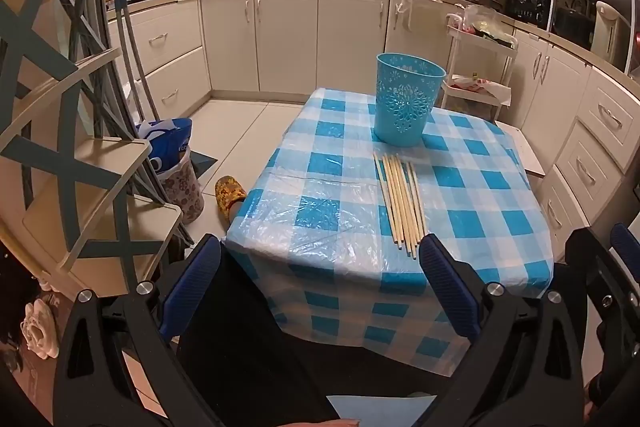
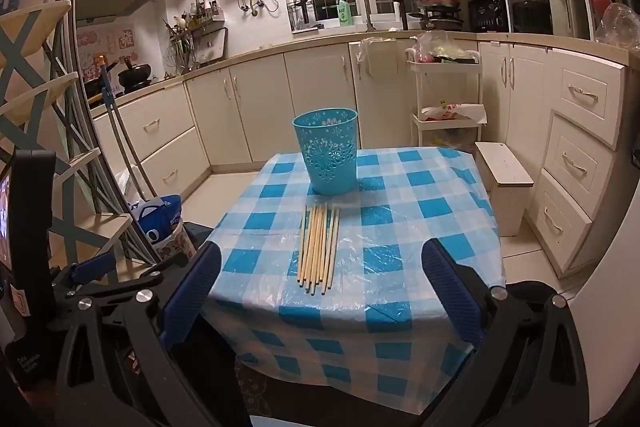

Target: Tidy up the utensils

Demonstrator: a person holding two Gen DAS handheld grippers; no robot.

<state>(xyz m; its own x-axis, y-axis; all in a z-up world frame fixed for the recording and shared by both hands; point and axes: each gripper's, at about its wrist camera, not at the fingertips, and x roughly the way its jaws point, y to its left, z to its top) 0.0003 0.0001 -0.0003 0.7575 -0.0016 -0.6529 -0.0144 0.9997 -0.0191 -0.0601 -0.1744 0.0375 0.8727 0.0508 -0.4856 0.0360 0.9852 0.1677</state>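
Hovering before the table, left claw and right claw, both wide, empty.

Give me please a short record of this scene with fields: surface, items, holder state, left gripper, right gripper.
surface: table with blue-and-white checked cloth under clear plastic
items: bundle of wooden chopsticks lying flat, side by side
holder: turquoise perforated cup, upright, beyond the chopsticks, apart from them; inside not visible
left gripper: jaws open, holding nothing, before the near table edge
right gripper: jaws open, holding nothing, at the near table edge
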